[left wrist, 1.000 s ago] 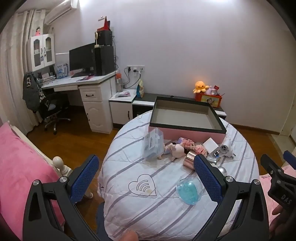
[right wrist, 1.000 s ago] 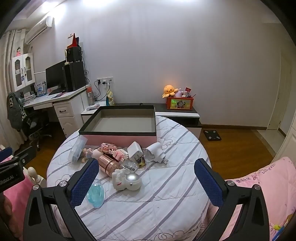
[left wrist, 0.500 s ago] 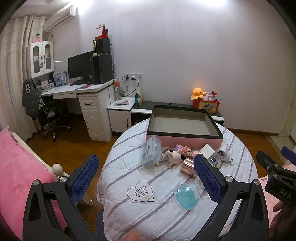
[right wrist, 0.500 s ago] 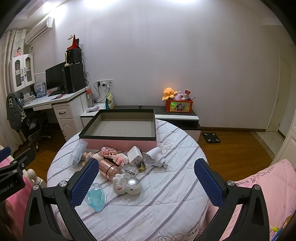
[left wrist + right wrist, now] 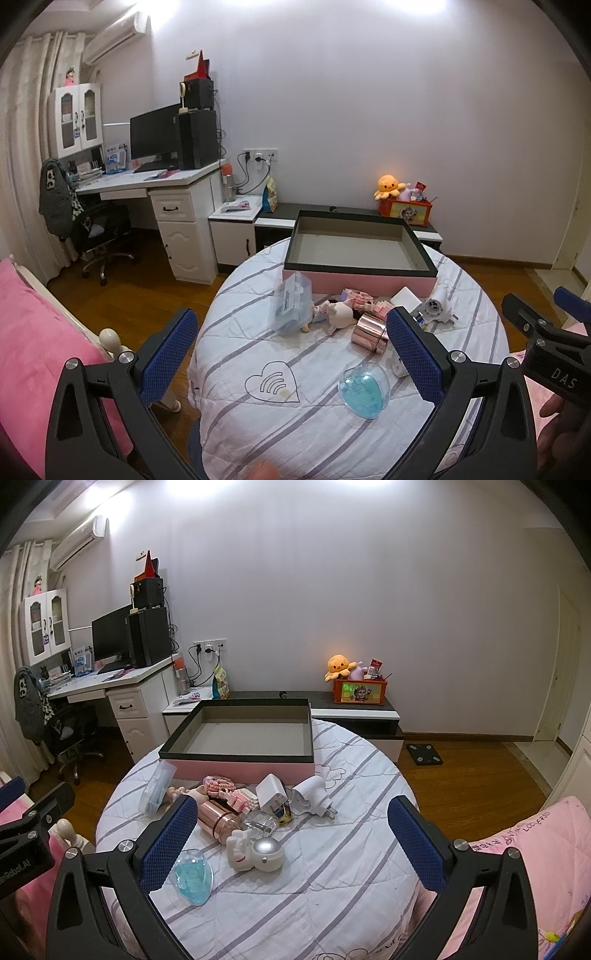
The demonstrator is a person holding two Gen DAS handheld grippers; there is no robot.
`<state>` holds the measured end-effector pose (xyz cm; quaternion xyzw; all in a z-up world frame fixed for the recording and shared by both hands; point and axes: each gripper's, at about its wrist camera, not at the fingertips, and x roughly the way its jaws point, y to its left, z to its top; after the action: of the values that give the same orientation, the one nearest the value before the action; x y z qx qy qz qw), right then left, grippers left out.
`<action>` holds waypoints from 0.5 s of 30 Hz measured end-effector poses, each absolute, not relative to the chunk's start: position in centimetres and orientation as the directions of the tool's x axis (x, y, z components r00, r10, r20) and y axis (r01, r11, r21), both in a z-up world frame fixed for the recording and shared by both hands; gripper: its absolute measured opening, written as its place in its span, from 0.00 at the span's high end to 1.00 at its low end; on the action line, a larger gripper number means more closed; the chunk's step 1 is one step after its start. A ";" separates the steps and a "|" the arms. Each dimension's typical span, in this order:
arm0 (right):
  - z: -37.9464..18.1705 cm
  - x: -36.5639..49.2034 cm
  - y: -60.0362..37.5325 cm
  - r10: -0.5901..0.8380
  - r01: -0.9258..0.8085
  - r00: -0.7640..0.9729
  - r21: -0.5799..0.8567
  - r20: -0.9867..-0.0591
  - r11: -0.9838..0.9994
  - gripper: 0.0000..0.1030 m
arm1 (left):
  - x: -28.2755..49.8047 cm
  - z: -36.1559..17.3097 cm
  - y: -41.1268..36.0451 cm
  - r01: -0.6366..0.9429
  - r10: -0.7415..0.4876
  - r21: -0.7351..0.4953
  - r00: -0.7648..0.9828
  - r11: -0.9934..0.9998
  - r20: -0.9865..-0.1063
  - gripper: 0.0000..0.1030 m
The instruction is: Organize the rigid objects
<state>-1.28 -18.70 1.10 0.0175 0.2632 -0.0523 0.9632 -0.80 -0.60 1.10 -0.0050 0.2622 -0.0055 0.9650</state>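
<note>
Both grippers, left gripper (image 5: 291, 358) and right gripper (image 5: 291, 845), hover with jaws spread wide and hold nothing. On the round table (image 5: 332, 886) the clutter (rose-gold bottle (image 5: 218, 819), white chargers (image 5: 271, 795), what looks like a blue pouch (image 5: 194, 877)) lies just before the pink box (image 5: 240, 738), whose tray sits bare.

White cloth (image 5: 332, 867) with grey stripes; pink box (image 5: 240, 770) with black rim; rose-gold bottle (image 5: 218, 818); translucent blue case (image 5: 194, 877).

Ceiling light glare at top, dim warm room, sharp focus, fisheye-bent vignetted edges.
</note>
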 end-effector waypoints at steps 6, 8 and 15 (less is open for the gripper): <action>1.0 -1.4 -18.9 -0.092 0.115 0.857 0.013 -0.508 0.993 0.00 | -0.7 0.9 -0.7 0.015 -0.026 -0.025 0.857 1.000 -0.515 0.00; 1.0 -1.3 -18.9 -0.095 0.117 0.856 0.012 -0.508 0.993 0.00 | -0.7 0.9 -0.7 0.015 -0.025 -0.024 0.856 1.000 -0.516 0.00; 1.0 -1.3 -19.1 -0.093 0.117 0.857 0.016 -0.507 0.993 0.00 | -0.7 0.7 -0.8 0.018 -0.028 -0.026 0.856 1.000 -0.516 0.00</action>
<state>-1.33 -19.13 0.98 0.0233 0.2621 -0.0545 0.9632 -0.73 -0.78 0.72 -0.0099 0.2679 -0.0120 0.9633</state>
